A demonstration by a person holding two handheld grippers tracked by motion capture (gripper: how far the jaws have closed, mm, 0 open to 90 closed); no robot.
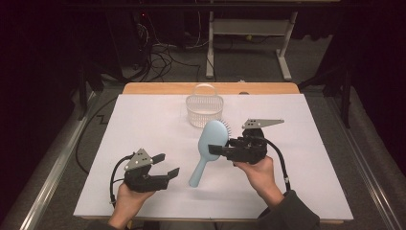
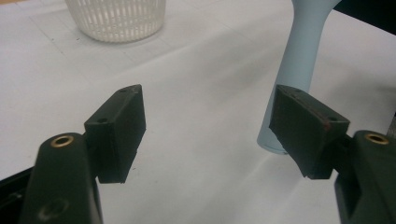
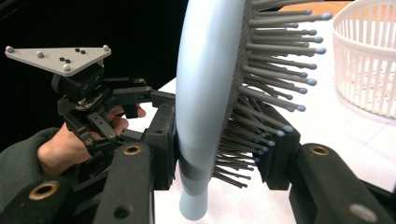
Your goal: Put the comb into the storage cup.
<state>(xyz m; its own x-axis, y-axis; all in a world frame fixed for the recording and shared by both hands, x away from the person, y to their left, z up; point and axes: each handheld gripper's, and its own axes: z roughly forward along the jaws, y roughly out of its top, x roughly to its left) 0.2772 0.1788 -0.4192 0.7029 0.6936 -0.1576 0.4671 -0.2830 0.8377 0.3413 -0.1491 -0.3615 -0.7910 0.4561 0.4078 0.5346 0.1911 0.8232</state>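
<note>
A light blue hairbrush [image 1: 210,139] stands tilted in the middle of the table, its handle pointing down toward the white sheet. My right gripper [image 1: 216,149] is shut on the brush head: in the right gripper view the jaws [image 3: 219,154] clamp the hairbrush [image 3: 205,84], one on its smooth back and one on its bristles. My left gripper [image 1: 167,164] is open, low at the front left, just left of the handle's end. Its jaws [image 2: 205,135] have nothing between them, and the hairbrush handle [image 2: 299,56] rises behind the right jaw.
A white slatted basket [image 1: 204,110] with a hoop handle stands at the back middle of the table, just behind the brush head; basket [image 2: 116,18], basket [image 3: 364,60]. The white sheet [image 1: 143,124] covers the table. Floor cables and desk legs lie beyond the far edge.
</note>
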